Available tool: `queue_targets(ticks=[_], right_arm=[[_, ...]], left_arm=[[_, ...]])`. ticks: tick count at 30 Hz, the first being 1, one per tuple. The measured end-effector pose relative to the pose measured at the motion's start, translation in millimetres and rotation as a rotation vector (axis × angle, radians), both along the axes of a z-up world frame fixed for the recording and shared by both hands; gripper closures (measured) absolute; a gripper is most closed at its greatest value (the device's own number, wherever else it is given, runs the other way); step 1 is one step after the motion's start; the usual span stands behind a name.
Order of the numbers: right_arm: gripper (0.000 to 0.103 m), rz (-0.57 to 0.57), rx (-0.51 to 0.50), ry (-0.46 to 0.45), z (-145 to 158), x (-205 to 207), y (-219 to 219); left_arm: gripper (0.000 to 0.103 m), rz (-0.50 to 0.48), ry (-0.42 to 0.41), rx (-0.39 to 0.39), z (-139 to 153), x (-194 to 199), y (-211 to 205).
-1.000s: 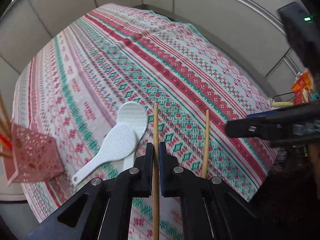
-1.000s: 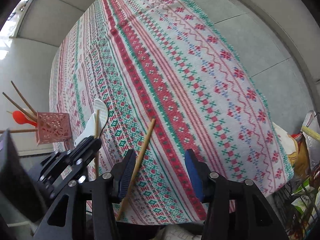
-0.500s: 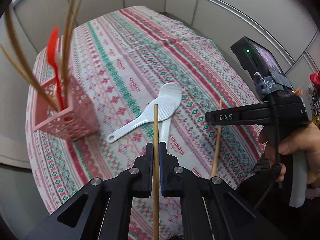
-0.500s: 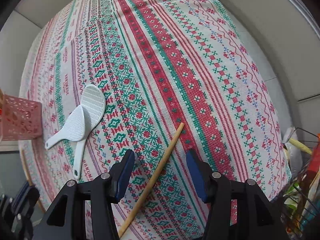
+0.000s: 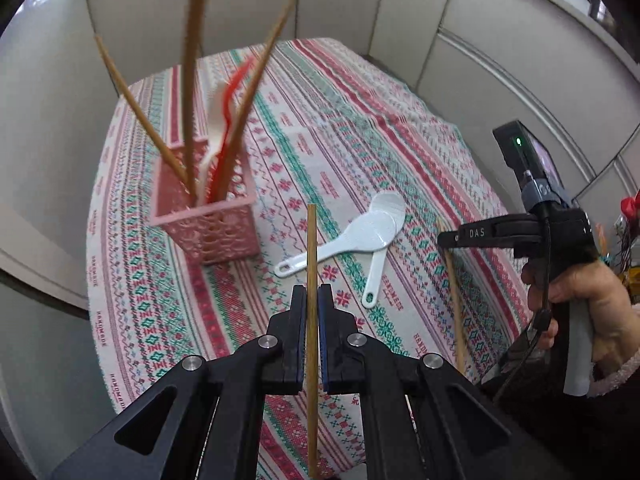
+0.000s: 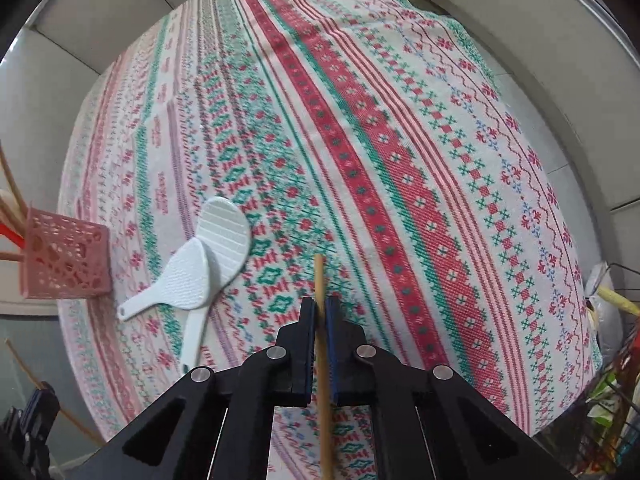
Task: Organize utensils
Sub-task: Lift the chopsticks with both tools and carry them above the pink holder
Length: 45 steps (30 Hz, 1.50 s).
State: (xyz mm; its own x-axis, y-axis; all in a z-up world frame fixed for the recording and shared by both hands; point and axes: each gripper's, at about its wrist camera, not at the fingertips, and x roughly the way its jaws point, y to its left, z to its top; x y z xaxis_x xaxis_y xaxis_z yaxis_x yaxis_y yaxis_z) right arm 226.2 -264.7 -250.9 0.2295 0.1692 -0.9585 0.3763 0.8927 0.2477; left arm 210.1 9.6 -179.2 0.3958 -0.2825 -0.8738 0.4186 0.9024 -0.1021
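Pink basket [image 5: 208,228], chopsticks [image 5: 192,80], red utensil [image 5: 226,120] inside

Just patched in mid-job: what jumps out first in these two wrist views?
Each gripper is clamped on a wooden chopstick: the left gripper on one chopstick, the right gripper, whose fingers have just closed, on the other chopstick. A pink lattice basket at the cloth's left bristles with sticks and a red utensil. Two white rice paddles lie overlapped on the patterned tablecloth between basket and grippers.
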Motion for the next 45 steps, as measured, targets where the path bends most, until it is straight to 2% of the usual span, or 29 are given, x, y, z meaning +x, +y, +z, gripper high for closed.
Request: queue_targets(ticks=[7, 11, 14, 19, 22, 24, 29, 35, 41, 45], right_arm=[[0.098, 0.037, 0.040, -0.183, 64.4, -8.7, 4.2], [0.098, 0.081, 0.027, -0.293, 103.4, -24.1, 26.5], [0.098, 0.118, 0.002, -0.396, 135.2, -36.9, 41.1], [0.098, 0.139, 0.000, -0.567, 184.5, -54.2, 53.8], [0.098, 0.145, 0.001, -0.654, 208.6, -58.7, 59.3], [0.098, 0.151, 0.009, -0.691, 220.5, -59.1, 62.4], [0.098, 0.146, 0.038, -0.753, 240.2, -55.6, 67.6], [0.098, 0.136, 0.076, -0.811, 254.2, -50.6, 72.9], [0.098, 0.132, 0.110, -0.829, 249.1, -35.5, 77.5], [0.098, 0.145, 0.108, -0.810, 237.5, -21.3, 84.7]], left_arm=[[0.098, 0.094, -0.091, -0.098, 38.8, 0.3, 31.6], [0.098, 0.164, -0.162, -0.141, 63.8, -2.2, 48.2], [0.098, 0.215, -0.243, -0.178, 87.8, -8.7, 59.3], [0.098, 0.302, -0.417, -0.191, 122.3, -22.8, 69.3], [0.098, 0.352, -0.532, -0.182, 138.7, -29.0, 71.6], [0.098, 0.372, -0.572, -0.202, 146.5, -29.6, 74.0], [0.098, 0.431, -0.621, -0.249, 155.8, -21.1, 78.4], [0.098, 0.501, -0.679, -0.241, 155.6, -2.3, 79.6], [0.098, 0.513, -0.712, -0.267, 140.5, 25.1, 82.1], [0.098, 0.503, -0.701, -0.245, 121.0, 45.7, 79.6]])
